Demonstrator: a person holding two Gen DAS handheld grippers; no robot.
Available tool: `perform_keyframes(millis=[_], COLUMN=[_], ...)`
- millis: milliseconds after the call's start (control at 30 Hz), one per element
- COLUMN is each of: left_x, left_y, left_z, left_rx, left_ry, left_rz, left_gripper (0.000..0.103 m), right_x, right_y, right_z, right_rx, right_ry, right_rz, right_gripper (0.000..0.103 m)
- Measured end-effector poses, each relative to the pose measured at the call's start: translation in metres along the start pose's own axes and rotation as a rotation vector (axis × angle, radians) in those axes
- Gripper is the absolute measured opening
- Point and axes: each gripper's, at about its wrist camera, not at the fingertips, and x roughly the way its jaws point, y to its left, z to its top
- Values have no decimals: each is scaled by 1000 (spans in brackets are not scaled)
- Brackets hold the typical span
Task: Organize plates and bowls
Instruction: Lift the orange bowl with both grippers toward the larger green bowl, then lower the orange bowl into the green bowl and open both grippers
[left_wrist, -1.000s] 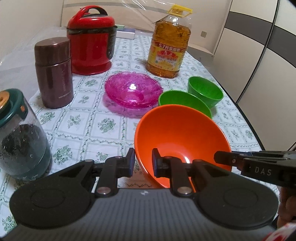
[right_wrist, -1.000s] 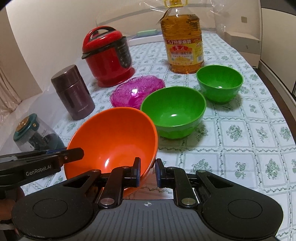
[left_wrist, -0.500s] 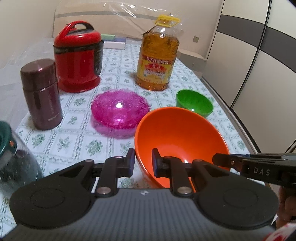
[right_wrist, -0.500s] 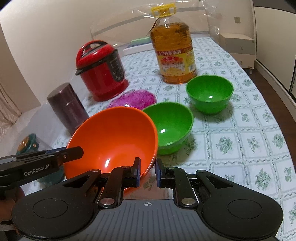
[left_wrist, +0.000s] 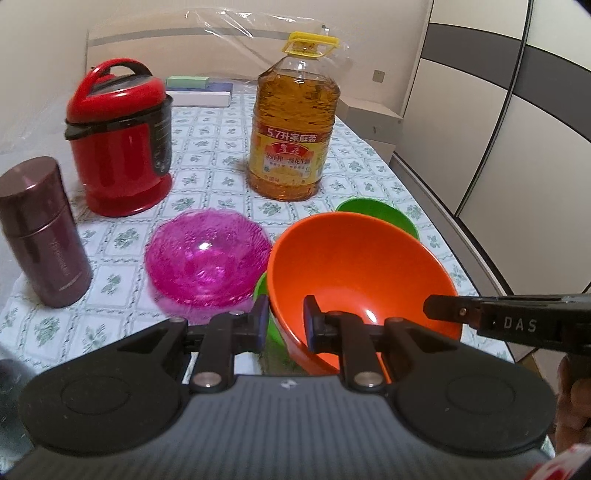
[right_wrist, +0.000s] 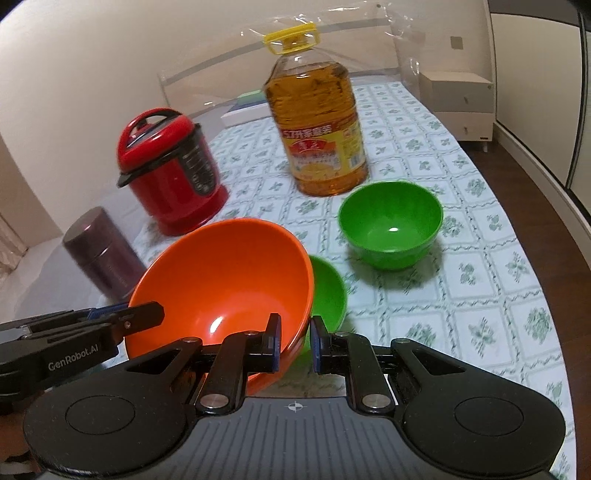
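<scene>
While both grippers were clamped onto the orange bowl (left_wrist: 360, 273), it hung tilted above the desk (right_wrist: 480, 295), mouth turned toward the cameras. The left gripper (left_wrist: 284, 321) had its jaws pinched narrow on the near rim, one finger inside and one outside the wall, and the right gripper (right_wrist: 294, 343) did the same thing on the opposite side of the rim. Each one showed up in the other's view too, coming in from the side as a black bar. Right under and behind the orange bowl sat a green bowl (right_wrist: 328, 295), mostly hidden by it, so I couldn't tell if they were touching. A second green bowl (right_wrist: 391, 225) stood on its own further back on the flowery cloth, near the big oil bottle (right_wrist: 317, 129). A pink glass bowl (left_wrist: 207, 258) sat just left of the orange one in the left view. Behind that were a red cooker (left_wrist: 122, 147) and a brown flask (left_wrist: 40, 232), both upright. A hand (left_wrist: 572, 398) peeked in at the right edge.
</scene>
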Motion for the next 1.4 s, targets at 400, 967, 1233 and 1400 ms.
perform_keyframes(millis=[400,967,1233,1400], left_x=[59,95,101,102], left_y=[3,19,20,22], left_z=[13,-4,-9,-11], left_rx=[-16,-42,-36,-39], left_ry=[47,97,108,92], left_rz=[-3,3,4,18], left_gripper=[17,17,17,20], right_x=[53,96,105,106], right_y=[-26,-23,-25,-30], right_z=[21,12,8,7], right_rx=[0,-88,-94,-92], right_ry=[55,91,103,62], right_rz=[-37,-88,-97,-88], right_gripper=[16,16,16,17])
